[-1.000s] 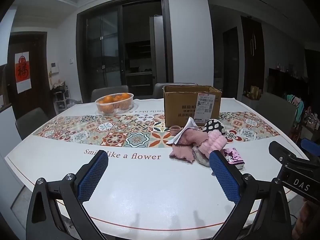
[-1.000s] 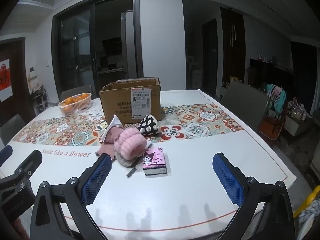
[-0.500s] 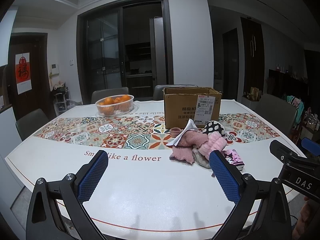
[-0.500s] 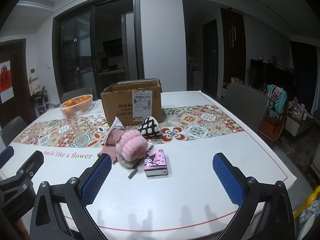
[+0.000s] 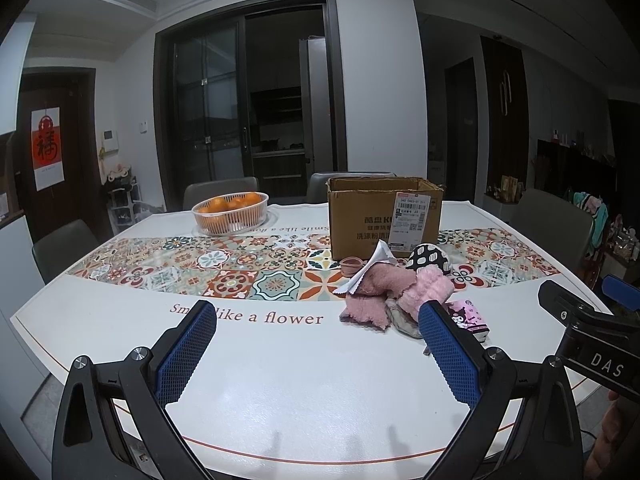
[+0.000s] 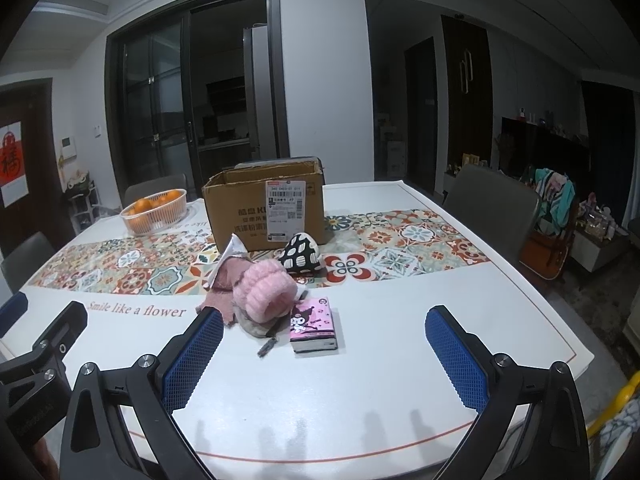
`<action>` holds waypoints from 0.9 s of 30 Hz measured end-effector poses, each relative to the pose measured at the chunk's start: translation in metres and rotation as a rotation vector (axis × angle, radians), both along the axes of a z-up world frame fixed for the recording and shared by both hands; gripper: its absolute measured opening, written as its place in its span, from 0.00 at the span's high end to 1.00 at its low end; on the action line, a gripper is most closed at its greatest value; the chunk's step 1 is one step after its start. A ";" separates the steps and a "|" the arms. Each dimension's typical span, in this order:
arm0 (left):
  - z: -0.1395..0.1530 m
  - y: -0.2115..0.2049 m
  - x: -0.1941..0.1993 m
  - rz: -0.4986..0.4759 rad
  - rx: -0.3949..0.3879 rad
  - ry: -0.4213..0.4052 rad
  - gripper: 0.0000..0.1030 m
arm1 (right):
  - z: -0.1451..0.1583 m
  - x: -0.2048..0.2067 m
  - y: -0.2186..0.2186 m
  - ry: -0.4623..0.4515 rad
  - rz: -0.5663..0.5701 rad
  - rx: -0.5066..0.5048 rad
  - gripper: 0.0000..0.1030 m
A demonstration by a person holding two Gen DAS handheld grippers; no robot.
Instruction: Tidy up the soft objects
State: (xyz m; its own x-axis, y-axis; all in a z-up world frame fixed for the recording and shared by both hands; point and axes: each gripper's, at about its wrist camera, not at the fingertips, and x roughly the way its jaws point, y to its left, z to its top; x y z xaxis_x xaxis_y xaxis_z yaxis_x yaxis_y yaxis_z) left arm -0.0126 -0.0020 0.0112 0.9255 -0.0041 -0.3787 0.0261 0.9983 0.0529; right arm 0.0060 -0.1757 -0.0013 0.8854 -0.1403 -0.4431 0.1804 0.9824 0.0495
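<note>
There's the soft pile, sitting on the white dining table (image 6: 380,360) just in front of the open brown cardboard box (image 6: 256,212): a fluffy pale-pink knitted piece (image 6: 266,290) heaped on top of a dusty-pink fuzzy cloth (image 6: 224,286), with a grey fabric item (image 6: 254,326) peeking out beneath them. A white crumpled paper sheet (image 6: 231,254) leans against the cloth on the box side, and a black-and-white patterned pouch (image 6: 300,254) rests just behind the pile, close to the box front. Just beside the heap on its right lies a small pink tissue pack with a cartoon figure (image 6: 312,322), flat on the table, and a little dark object (image 6: 267,347), too small to make out, lies in front. The right gripper (image 6: 324,356) hangs over the near table edge, its blue-padded fingers spread wide with nothing between them, pile and tissue pack framed in the gap. The left gripper (image 5: 316,348) is off to the left, likewise spread wide and holding nothing, the pile sitting near its right finger (image 5: 448,352) in that view. Farther back, a white plastic basket of oranges (image 5: 230,212) stands on the colourful tile-patterned runner (image 5: 240,276), and grey chairs (image 6: 492,208) ring the table.
</note>
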 end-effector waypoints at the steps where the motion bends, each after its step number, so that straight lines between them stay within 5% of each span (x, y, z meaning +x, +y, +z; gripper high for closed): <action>1: -0.001 0.000 0.001 0.000 0.000 0.001 0.00 | 0.000 0.000 0.000 0.001 0.001 -0.001 0.00; 27: -0.001 -0.001 0.001 0.000 0.001 -0.006 0.00 | 0.001 0.000 0.002 -0.003 0.000 0.007 0.00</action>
State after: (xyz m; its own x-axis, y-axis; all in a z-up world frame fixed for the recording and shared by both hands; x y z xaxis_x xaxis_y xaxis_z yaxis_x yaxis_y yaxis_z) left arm -0.0115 -0.0030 0.0101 0.9278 -0.0038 -0.3730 0.0258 0.9982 0.0539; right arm 0.0062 -0.1737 -0.0003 0.8869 -0.1370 -0.4413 0.1800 0.9820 0.0568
